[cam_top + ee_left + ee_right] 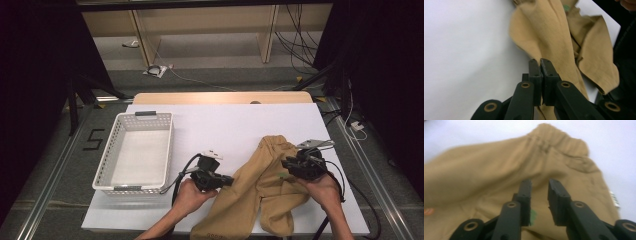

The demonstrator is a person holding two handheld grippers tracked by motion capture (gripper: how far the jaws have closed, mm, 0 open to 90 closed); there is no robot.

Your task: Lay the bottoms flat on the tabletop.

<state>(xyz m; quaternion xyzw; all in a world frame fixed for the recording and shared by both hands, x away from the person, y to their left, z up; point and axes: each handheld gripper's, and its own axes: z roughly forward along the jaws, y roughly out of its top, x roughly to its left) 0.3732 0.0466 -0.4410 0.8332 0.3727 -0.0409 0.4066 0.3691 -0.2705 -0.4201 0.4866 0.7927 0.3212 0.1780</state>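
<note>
Legibly, almost nothing can be read: a dark mark shaped like a "5" (93,139) sits on the floor left of the worktop (225,125), a small green tag (533,215) shows on the tan trousers (260,190) beside the right gripper's fingers, and an orange-red print (428,211) at the far left of the right gripper view is too blurred to make out. From the high view, the trousers lie crumpled on the white sheet at the near right of the worktop, the gathered waistband pointing away from the person and one leg trailing over the near edge. A white perforated plastic basket (165,150), rectangular with dark grips at both short ends, stands well apart at the left. The left gripper (227,181), held in the left hand (190,195), meets the cloth's left edge; its own view adds that its fingers (535,75) are pressed together on a fold of the soft, woven fabric. The right gripper (287,165), in the right hand (325,190) and topped by a grey three-cornered plate, rests over the trousers' middle; its own view shows the fingers (557,200) narrowly parted with cloth beneath them, though whether they pinch anything cannot be told. That view also shows the puckered elastic waistband (559,137) up close.
</note>
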